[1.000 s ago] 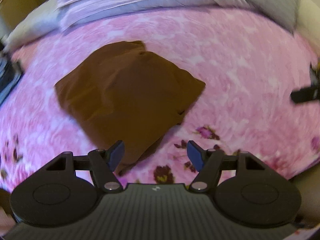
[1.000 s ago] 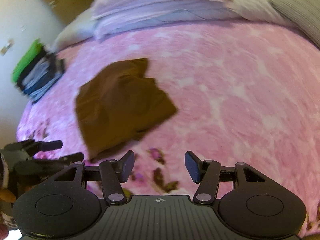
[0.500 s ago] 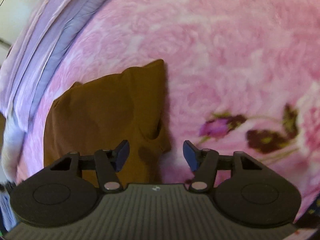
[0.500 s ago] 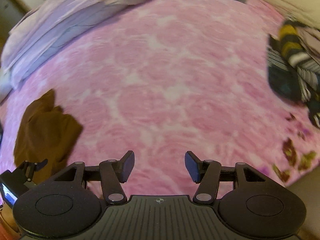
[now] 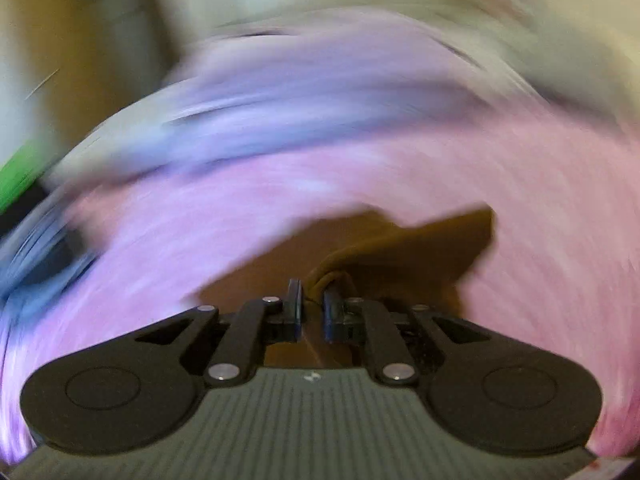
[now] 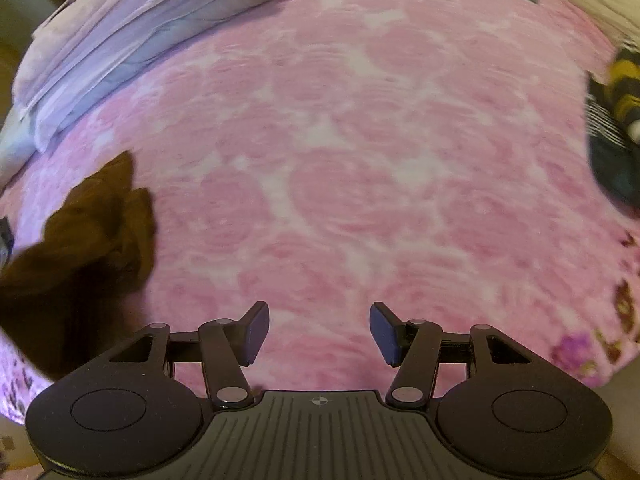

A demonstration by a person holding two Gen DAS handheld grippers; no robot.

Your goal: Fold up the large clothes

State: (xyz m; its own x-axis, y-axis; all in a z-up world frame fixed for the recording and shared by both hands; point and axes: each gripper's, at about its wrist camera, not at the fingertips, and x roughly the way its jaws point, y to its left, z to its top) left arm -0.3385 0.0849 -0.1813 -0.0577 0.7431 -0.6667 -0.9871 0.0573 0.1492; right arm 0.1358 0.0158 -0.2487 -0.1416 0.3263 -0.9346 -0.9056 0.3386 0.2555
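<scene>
A folded brown garment hangs bunched in front of my left gripper, whose jaws are shut on a fold of it; this view is heavily blurred. In the right wrist view the same brown garment is lifted at the far left above the pink floral bedspread. My right gripper stands open over bare bedspread, well to the right of the garment, with nothing between its fingers.
Folded lilac bedding lies along the far side of the bed. A dark, yellow and striped pile of clothes sits at the right edge. A green item and blurred stacked things show at the left.
My left gripper has closed on the brown garment and is lifting it in a fast swing. The right gripper stays open, its view having turned right from the garment over the bedspread.
</scene>
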